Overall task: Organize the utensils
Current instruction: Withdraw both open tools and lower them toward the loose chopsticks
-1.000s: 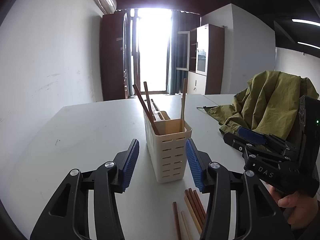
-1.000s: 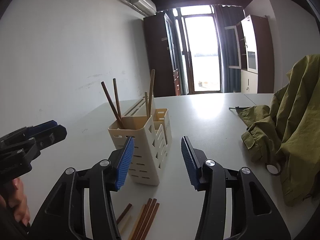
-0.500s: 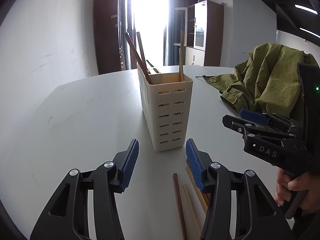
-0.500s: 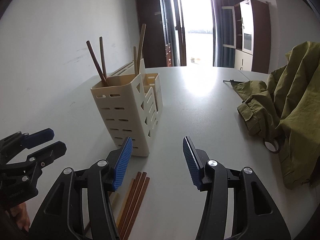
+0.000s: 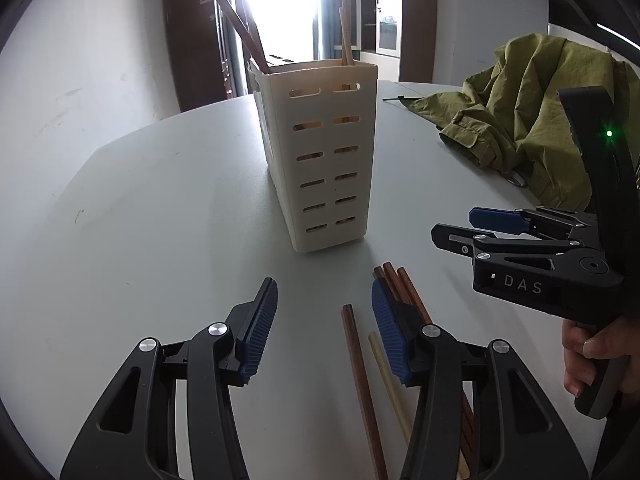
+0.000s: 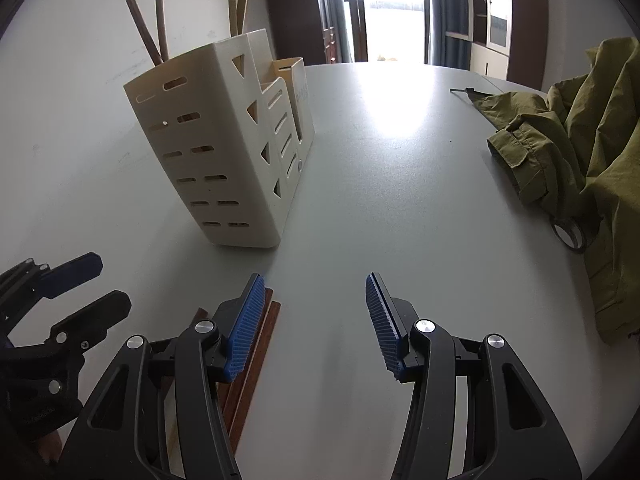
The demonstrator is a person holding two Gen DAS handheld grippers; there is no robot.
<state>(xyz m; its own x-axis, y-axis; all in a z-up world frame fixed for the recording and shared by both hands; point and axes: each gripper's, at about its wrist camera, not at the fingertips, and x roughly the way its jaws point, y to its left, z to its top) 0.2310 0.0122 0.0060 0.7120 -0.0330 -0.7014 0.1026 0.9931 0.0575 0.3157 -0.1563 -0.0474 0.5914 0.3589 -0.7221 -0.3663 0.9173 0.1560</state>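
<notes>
Blue ribbed pads show both of your grippers empty: the left gripper [image 5: 324, 320] and the right gripper [image 6: 314, 320] each stand about half open with only table [image 5: 160, 200] between the jaws. Just under and beside the left gripper's right finger lie the loose chopsticks [image 5: 360, 364], side by side, likely waiting to be picked up. Ahead of both stands the cream slotted utensil holder [image 5: 328, 152], a few sticks already upright inside it. To your right, "DAS" is printed on the right gripper's body. Farther right lies an olive jacket [image 5: 532, 112].
</notes>
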